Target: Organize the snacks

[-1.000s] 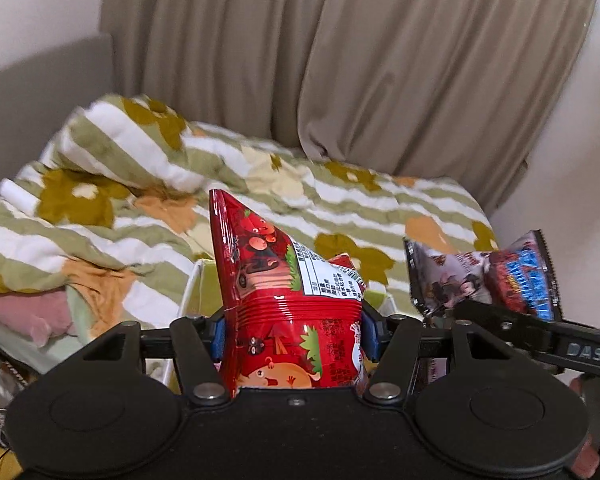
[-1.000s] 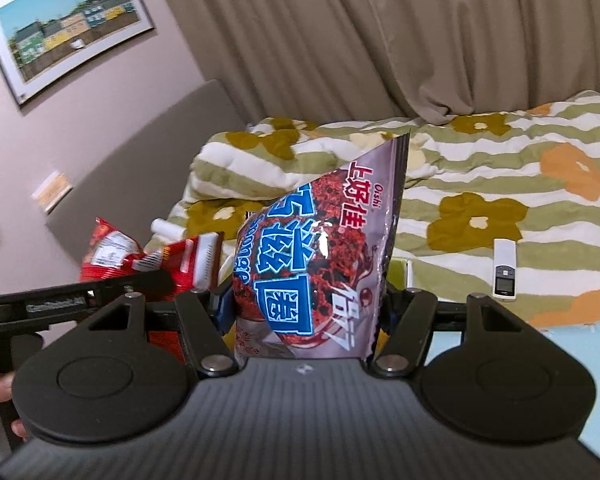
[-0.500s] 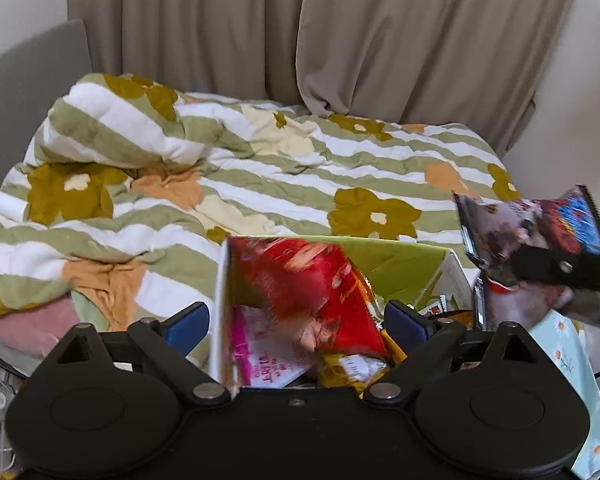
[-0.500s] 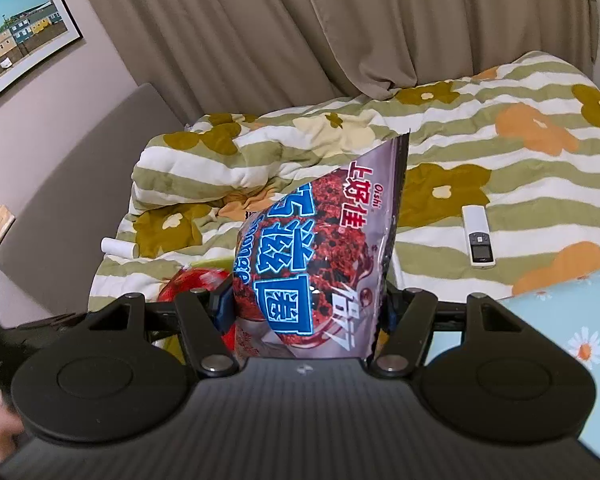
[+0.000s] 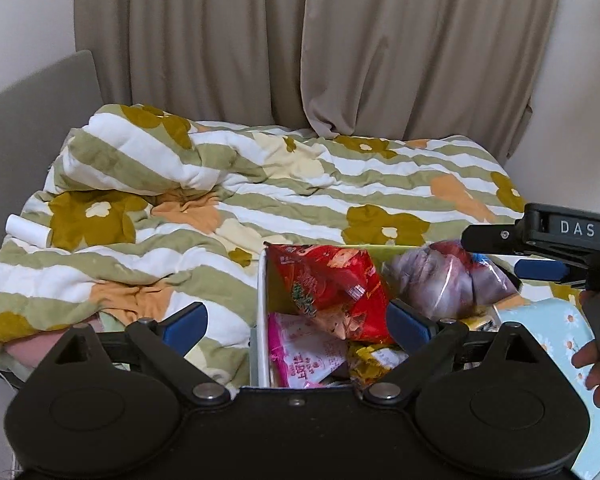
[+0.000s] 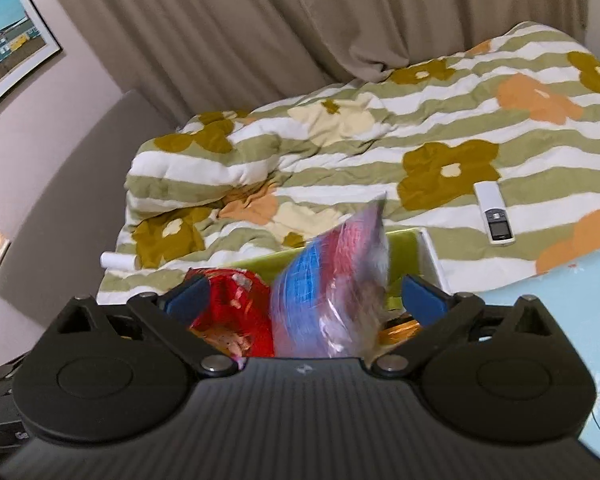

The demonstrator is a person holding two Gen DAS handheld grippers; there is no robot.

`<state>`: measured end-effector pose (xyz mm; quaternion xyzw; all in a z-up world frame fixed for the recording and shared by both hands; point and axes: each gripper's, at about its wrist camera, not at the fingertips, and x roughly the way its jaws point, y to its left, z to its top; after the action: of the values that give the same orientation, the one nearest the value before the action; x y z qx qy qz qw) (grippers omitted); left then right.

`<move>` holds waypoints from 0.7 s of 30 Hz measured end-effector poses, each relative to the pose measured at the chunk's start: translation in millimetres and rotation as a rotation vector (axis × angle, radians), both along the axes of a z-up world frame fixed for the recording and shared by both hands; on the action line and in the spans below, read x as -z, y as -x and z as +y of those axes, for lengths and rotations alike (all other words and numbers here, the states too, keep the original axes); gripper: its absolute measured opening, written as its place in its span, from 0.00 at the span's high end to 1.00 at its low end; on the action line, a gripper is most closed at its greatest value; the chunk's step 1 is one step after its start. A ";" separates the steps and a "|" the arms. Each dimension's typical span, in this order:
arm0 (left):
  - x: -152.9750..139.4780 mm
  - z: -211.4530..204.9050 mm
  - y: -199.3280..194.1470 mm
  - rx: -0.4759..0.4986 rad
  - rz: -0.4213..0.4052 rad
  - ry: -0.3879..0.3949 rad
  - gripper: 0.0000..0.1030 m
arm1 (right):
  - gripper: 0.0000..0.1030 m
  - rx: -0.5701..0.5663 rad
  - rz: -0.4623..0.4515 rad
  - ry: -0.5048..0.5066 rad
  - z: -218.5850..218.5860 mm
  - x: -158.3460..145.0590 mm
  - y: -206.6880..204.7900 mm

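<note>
Purple snack bag (image 6: 332,292), blurred, is seen dropping between the parted right tool (image 6: 306,294) into the box (image 5: 262,320); left tool (image 5: 296,320) also apart. Overfilling risks spillage onto the bed (image 5: 300,184).

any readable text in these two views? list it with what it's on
"DAS": white letters on the side of the right tool, seen from the left wrist.
Pink snack packet in the box: pink characters, too small to read.
Red snack bag: print too crumpled to read.
Purple snack bag: blue lettering, motion-blurred, unreadable.
Remote on the quilt: display too small to read.
</note>
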<state>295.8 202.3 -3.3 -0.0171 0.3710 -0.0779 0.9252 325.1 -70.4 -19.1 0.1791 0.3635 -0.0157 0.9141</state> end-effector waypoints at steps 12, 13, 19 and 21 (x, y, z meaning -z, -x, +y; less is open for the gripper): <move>-26.2 -20.0 59.2 -0.044 -0.091 -0.024 0.05 | 0.00 -0.040 -0.119 0.071 -1.5 -31.4 69.5; -30.2 -22.8 67.1 -0.052 -0.106 -0.033 0.05 | 0.00 -0.044 -0.137 0.072 -3.1 -36.5 79.1; -55.7 -44.0 129.0 -0.118 -0.206 -0.094 0.01 | 0.00 -0.061 -0.218 0.137 -9.3 -65.2 146.8; -62.3 -53.3 152.8 -0.143 -0.250 -0.119 0.00 | 0.00 -0.066 -0.226 0.173 -10.2 -72.0 169.9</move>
<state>143.0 148.9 59.0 0.0213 0.2547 0.0087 0.9667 155.1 -80.6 53.0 0.0880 0.2611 0.0032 0.9613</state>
